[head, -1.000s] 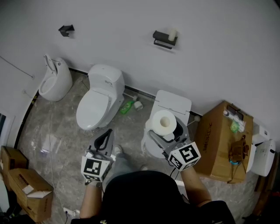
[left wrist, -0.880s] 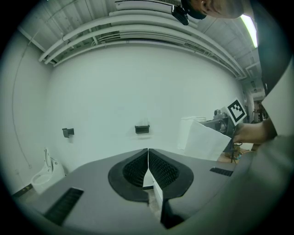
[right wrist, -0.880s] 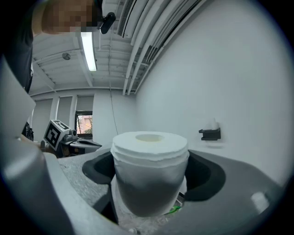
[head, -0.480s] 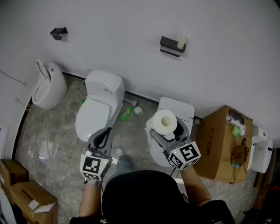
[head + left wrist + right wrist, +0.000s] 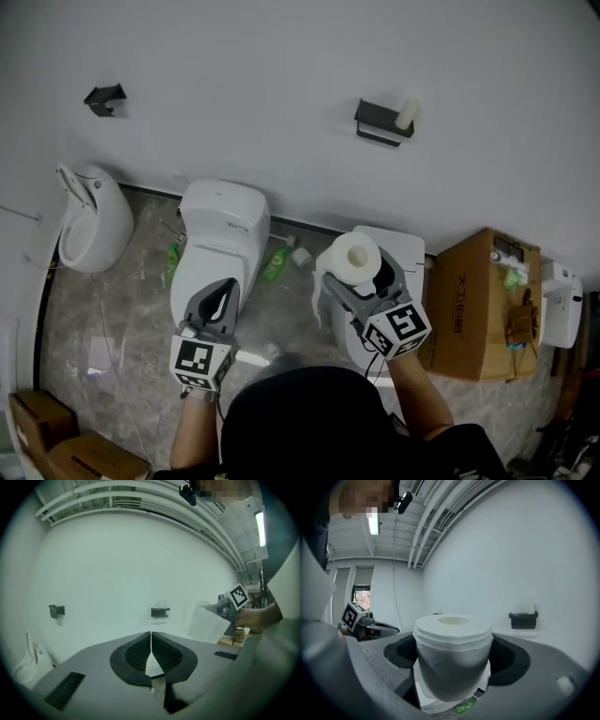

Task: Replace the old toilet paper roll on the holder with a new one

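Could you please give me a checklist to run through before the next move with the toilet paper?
1. Grip of the right gripper on the new roll: ok, it stands upright between the fingers.
2. Load in the left gripper: ok, none.
3. Its fingers open to take the old roll: not ok, shut.
4. The holder cleared: not ok, the old roll sits at its right end.
5. The holder within reach: cannot tell; it hangs on the wall beyond the toilet.
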The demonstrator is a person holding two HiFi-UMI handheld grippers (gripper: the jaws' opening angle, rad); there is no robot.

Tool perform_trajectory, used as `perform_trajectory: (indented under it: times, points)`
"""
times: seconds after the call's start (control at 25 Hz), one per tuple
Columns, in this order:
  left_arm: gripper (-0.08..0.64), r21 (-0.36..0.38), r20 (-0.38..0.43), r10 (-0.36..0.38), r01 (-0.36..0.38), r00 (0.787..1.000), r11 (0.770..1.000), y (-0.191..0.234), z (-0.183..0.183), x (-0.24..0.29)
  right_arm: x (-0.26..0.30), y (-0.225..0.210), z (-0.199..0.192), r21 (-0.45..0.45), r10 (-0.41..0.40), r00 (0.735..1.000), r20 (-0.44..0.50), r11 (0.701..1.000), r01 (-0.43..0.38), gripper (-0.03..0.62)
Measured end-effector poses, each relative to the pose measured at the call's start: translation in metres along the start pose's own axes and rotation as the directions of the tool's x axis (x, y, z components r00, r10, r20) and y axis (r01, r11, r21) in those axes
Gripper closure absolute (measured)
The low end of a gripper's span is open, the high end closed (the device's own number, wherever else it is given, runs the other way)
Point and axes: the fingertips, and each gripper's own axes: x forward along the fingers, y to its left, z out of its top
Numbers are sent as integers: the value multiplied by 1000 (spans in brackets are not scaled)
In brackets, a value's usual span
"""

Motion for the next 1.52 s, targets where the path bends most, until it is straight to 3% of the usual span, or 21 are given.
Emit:
perform_trajectory:
  times: [0.28, 0.8, 1.36, 1.52]
  points:
    - [546, 1, -1, -79, 79, 997, 997, 38, 2, 21, 30, -17, 12, 13, -113, 994, 7, 994, 112, 163]
    - [546, 17, -11, -157, 157, 988, 987, 34, 7, 90, 32, -81, 17, 23, -225, 974, 7, 974, 225, 163]
    - [546, 50, -62, -279, 282, 958, 958, -4, 50, 262, 37, -228, 27, 61, -351, 936, 16, 935, 350, 163]
    - [546, 100, -38, -319, 321, 947, 942, -27, 81, 321, 31, -269, 33, 76, -394, 919, 24, 917, 391, 163]
